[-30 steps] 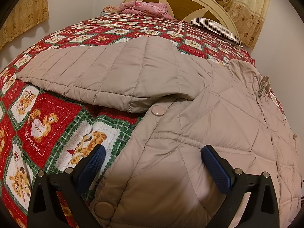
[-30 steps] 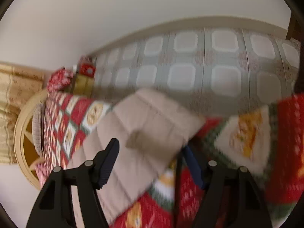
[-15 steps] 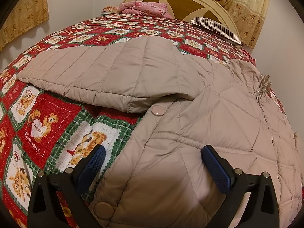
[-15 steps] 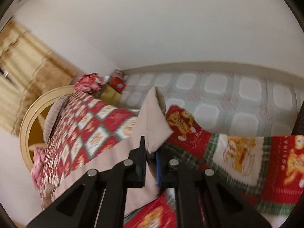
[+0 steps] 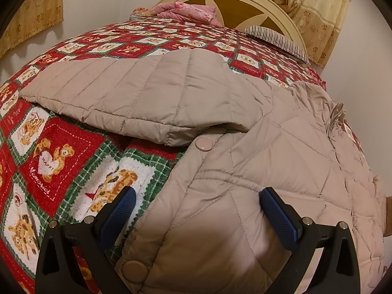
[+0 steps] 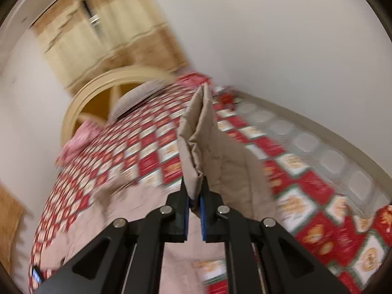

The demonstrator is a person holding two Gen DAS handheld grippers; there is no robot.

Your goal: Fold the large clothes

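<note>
Your beige quilted jacket [image 5: 257, 147] lies spread on the patchwork bedspread [image 5: 61, 152]. Your left gripper [image 5: 196, 210] hovers over its hem, jaws wide apart. Your right gripper [image 6: 194, 196] pinches a raised sleeve [image 6: 208, 142] end.

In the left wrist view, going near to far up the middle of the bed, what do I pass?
Left gripper open over the jacket body → round snap button → folded-over sleeve → bare Christmas quilt → pink bedding → headboard.
</note>
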